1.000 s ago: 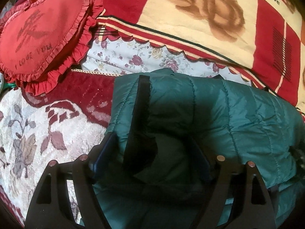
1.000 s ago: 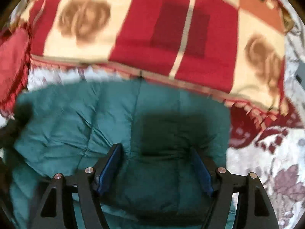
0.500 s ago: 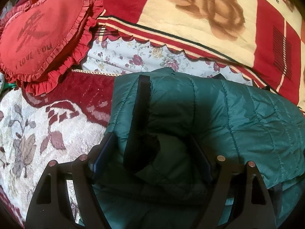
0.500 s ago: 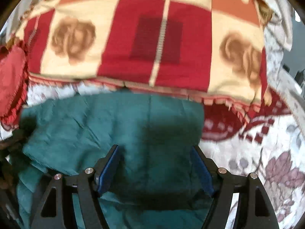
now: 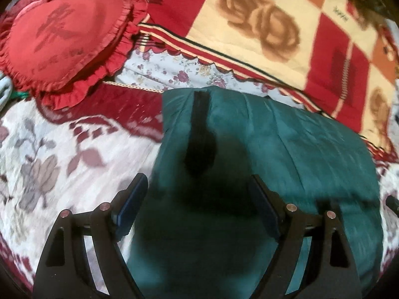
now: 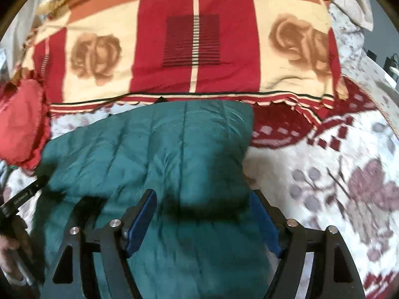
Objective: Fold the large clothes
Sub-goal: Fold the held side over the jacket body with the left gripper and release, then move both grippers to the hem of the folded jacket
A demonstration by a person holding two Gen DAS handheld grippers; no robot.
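A quilted, puffy green jacket (image 5: 286, 149) (dark strip along one edge) lies folded on the floral bedspread (image 5: 49, 154), below a rose-checked blanket (image 6: 194, 49). Left gripper (image 5: 197, 199) and right gripper (image 6: 204, 214) hover with jaws spread, holding nothing.

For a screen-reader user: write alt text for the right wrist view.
A folded green puffer jacket lies on a floral bedspread, with the right claw open above its near edge. Behind it lies a red and cream rose-patterned blanket; a red frilled cushion sits at left.
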